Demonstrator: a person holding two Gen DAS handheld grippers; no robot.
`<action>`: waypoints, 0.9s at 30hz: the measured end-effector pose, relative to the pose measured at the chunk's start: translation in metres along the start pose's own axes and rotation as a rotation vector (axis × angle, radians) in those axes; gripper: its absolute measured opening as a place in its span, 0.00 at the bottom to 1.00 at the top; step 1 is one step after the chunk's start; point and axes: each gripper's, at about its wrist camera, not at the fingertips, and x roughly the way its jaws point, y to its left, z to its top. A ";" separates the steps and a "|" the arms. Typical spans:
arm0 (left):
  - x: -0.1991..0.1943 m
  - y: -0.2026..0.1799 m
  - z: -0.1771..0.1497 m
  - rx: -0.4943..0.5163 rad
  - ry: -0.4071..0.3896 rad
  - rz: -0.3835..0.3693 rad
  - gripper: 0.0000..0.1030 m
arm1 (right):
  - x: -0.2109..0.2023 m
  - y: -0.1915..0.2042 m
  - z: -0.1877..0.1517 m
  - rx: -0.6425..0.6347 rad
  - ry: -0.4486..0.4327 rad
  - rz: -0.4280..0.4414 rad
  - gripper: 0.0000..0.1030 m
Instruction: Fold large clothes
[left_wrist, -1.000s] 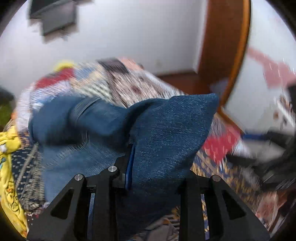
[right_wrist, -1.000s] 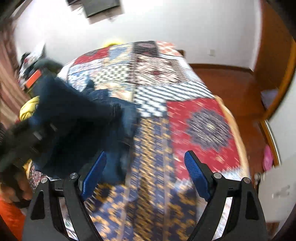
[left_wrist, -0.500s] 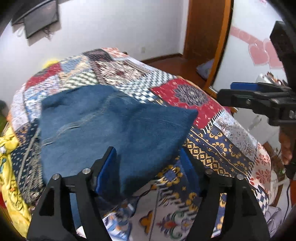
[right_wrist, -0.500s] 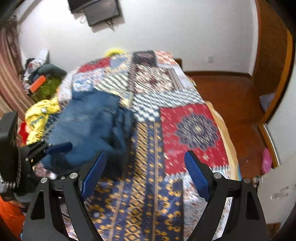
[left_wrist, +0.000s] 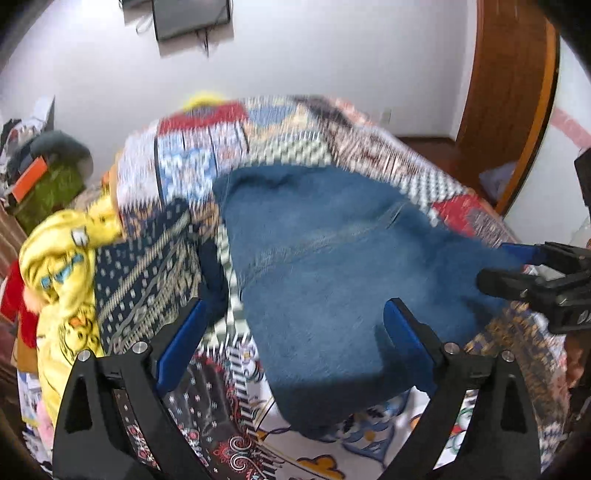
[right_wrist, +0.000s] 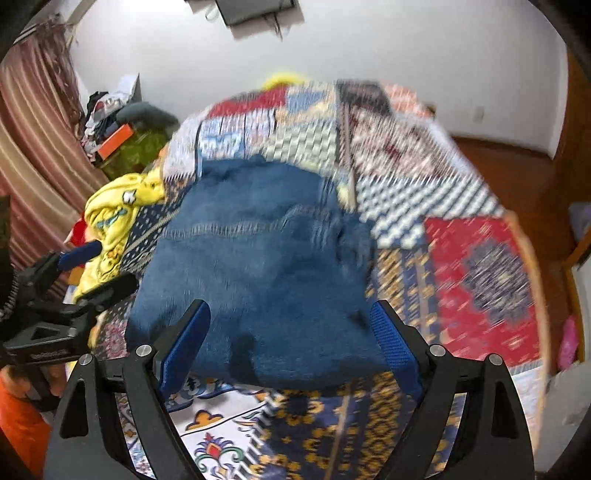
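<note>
Jeans (left_wrist: 332, 266): folded blue denim, lying flat on the bed (left_wrist: 373, 147), over its patchwork quilt; a second ago they hung bunched in the left hand-held gripper (left_wrist: 291, 332), lifted off the quilt; now let go and spread out. Long axis: from the near edge of the bed toward the far wall, near end at the quilt's front border; which end is the waist cannot be told. Left hand-held gripper: jaws opening, denim between them but not pinched. Right hand-held gripper (right_wrist: 291, 332): spread wide, grasping nothing, over the near end. Yellow garment (left_wrist: 62, 266): crumpled just left of the jeans.
</note>
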 end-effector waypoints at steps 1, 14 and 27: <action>0.005 0.000 -0.004 0.003 0.015 0.010 0.93 | 0.006 -0.004 -0.002 0.022 0.026 0.010 0.84; -0.004 0.014 -0.046 -0.080 0.041 -0.061 0.94 | -0.001 -0.067 -0.036 0.134 0.126 -0.068 0.84; -0.046 0.043 -0.026 -0.070 -0.054 0.053 0.94 | -0.036 -0.051 -0.016 0.048 0.029 -0.082 0.84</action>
